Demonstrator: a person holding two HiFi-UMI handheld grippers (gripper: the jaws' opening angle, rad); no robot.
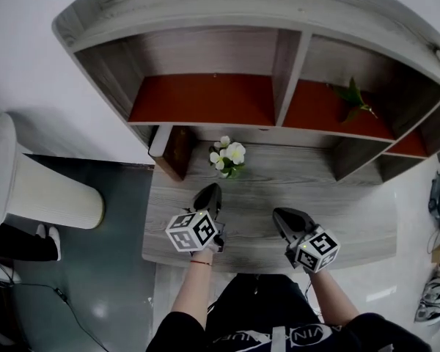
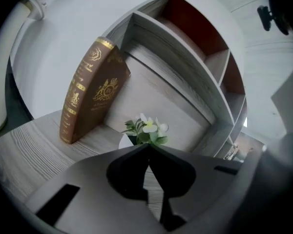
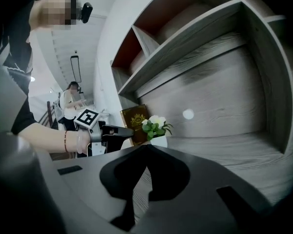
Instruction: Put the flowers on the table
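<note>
At far left, off the table (image 1: pixel 352 226), finds a white bin (image 1: pixel 48 193) on dark floor (image 1: pixel 95 270). Finds next a book (image 1: pixel 177 152) tilted against the shelf (image 1: pixel 205 97) side for support, flowers (image 1: pixel 228 156) upright just beside it at the table's back. Holds left gripper (image 1: pixel 211 190) shut, empty, tips just short of the flowers; holds right gripper (image 1: pixel 282 215) likewise shut and empty, nearer the front edge, idle, probably, with the placing done. Shows grey wood grain, a red-backed shelf, a green sprig (image 1: pixel 354 97) at right, a helmet (image 1: pixel 431 295) beyond.

Flowers (image 1: pixel 228 155): wht petals, grn leaves; pot (image 3: pixel 159 141) wht. Book (image 2: pixel 88 96): brn, gold ornament. Bench (image 1: pixel 315 196): gry woodgrain. Shelf (image 1: pixel 205 97) back, upper centre: red.
</note>
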